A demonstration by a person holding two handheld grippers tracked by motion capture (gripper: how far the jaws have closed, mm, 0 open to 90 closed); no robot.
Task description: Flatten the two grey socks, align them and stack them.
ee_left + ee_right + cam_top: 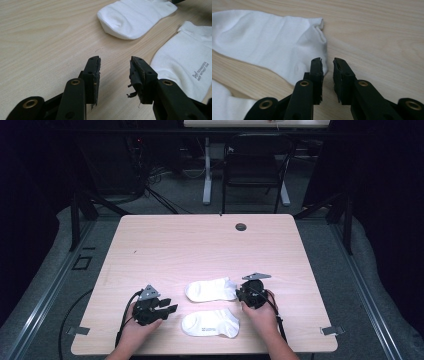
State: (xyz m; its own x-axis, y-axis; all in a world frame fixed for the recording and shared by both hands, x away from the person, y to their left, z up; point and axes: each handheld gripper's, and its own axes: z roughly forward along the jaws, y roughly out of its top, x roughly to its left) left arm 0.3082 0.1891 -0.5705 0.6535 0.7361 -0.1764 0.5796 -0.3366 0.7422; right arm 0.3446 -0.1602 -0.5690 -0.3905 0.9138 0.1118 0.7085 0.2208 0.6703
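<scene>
Grippers: two, left gripper (170, 309), right gripper (238, 294); socks: two (211, 289) (210, 324).

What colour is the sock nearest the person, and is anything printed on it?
The near sock is white with small dark lettering, clearest in the left gripper view.

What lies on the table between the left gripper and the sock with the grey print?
Nothing: in the high view, bare wood separates the left gripper from the printed sock. The left gripper view shows bare table between its open jaws.

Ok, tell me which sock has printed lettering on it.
The near sock, closest to the person; small dark lettering shows on it. The far sock, beside the right gripper, is plain white.
</scene>
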